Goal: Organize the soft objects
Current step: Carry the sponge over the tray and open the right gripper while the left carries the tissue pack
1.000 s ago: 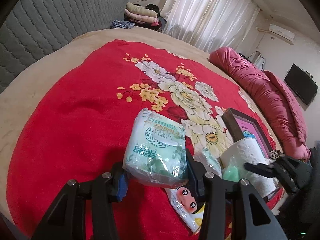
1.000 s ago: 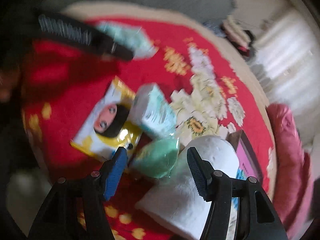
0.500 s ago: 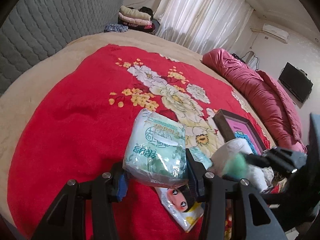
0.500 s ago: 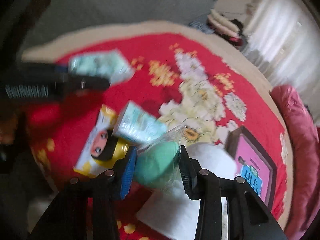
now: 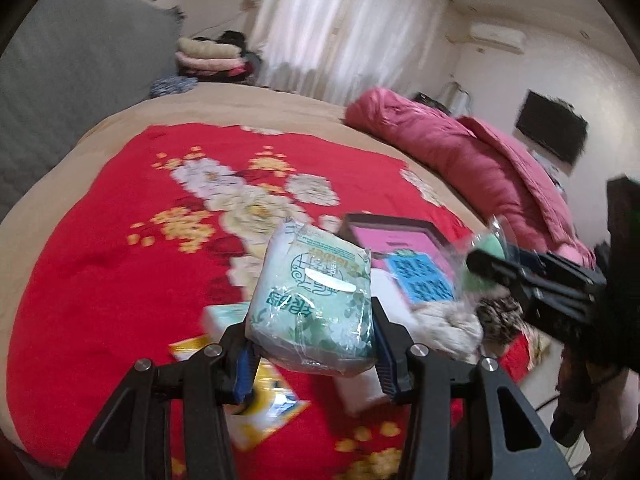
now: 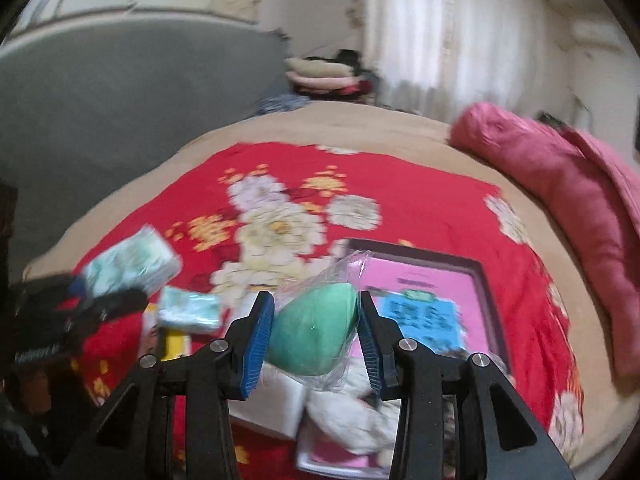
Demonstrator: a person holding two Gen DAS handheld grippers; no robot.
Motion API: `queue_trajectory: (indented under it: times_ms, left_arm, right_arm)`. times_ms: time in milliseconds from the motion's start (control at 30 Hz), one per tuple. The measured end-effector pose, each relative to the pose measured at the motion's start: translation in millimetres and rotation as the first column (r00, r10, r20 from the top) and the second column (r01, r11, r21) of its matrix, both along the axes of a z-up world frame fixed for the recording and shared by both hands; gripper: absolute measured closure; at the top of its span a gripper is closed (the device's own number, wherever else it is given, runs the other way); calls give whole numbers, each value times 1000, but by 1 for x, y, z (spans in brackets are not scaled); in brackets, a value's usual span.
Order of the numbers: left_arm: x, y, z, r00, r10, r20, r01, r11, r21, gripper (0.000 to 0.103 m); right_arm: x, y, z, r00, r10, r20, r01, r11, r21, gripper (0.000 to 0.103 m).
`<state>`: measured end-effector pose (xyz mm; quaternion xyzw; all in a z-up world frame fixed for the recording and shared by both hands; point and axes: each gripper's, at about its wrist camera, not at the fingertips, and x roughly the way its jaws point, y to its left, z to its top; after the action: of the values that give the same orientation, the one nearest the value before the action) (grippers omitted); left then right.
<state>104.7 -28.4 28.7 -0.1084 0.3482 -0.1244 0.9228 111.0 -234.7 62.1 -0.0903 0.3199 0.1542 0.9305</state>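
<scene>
My left gripper is shut on a green-and-white tissue pack, held clear above the red floral blanket. My right gripper is shut on a green sponge in clear wrap, its blue pads pressing both sides. In the left wrist view the right gripper and the green sponge hang at the right. In the right wrist view the left gripper and the tissue pack show at the left, blurred.
On the blanket below lie a small tissue pack, a yellow cartoon-face pack, a white paper roll and a dark-framed pink box. A pink quilt lines the right side. Folded clothes and a grey headboard stand behind.
The right gripper closed on the green sponge, rolled upright and lifted it off the bed. The left gripper rose with the tissue pack still in its grip.
</scene>
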Motion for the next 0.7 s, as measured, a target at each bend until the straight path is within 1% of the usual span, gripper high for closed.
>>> queue_trajectory:
  times_ms: [133,300,467,533,667,700]
  left_arm:
    - [0,-40,4,998,-67,0,67,998,22,55]
    - [-3,-89,-1,989,-149,-25,150,988,47,55]
    - [-3,-132,-10,976,-216,-41,219,972,88,55]
    - [3,-144,-15,971,-232,-54,236,966,101,55]
    - [17,-161,-27,966,-242,-89,252,961,115,55]
    - [21,-164,-30,966,-240,-96,251,960,124,55]
  right_arm:
    - [-3,-39,1,997,-75,-6,75,995,66,60]
    - [-5,-69,-2,991,-134,-6,134,988,73,60]
    - [-3,-88,-14,987,-160,-28,162,984,78,60]
    - [-2,-96,-19,985,-164,-48,168,981,94,60]
    - [5,-106,-32,982,-171,-79,179,979,96,60]
    - [8,-109,-37,980,-175,-98,185,978,99,60]
